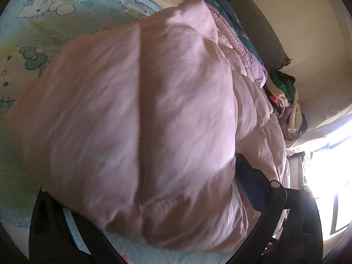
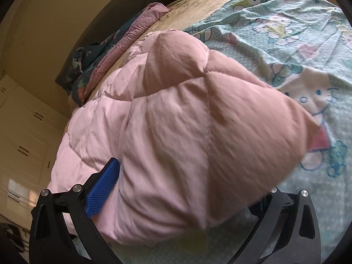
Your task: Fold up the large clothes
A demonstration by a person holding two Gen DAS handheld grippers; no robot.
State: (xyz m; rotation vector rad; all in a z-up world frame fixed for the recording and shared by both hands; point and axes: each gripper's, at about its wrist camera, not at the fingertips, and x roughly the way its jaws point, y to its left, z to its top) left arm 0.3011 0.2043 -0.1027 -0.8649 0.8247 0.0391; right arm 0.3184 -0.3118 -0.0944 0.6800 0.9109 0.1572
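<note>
A large pink quilted puffer jacket [image 1: 140, 118] lies bunched on a bed and fills the left wrist view; it also fills the right wrist view [image 2: 180, 136]. My left gripper [image 1: 145, 200] has its jaws spread wide on either side of a thick fold of the jacket; its blue pad [image 1: 253, 184] presses the jacket's right side. My right gripper [image 2: 187, 189] likewise straddles a thick fold; its blue pad [image 2: 103, 189] lies against the jacket's left side, and the right finger is mostly hidden under cloth.
The bed has a pale teal cartoon-cat sheet [image 2: 286, 44]. A dark floral cover and mauve quilt [image 2: 123, 44] lie along the bed's edge. A clothes heap [image 1: 286, 101] sits by the wall. Cream cupboards [image 2: 26, 132] and a bright window [image 1: 330, 176] are nearby.
</note>
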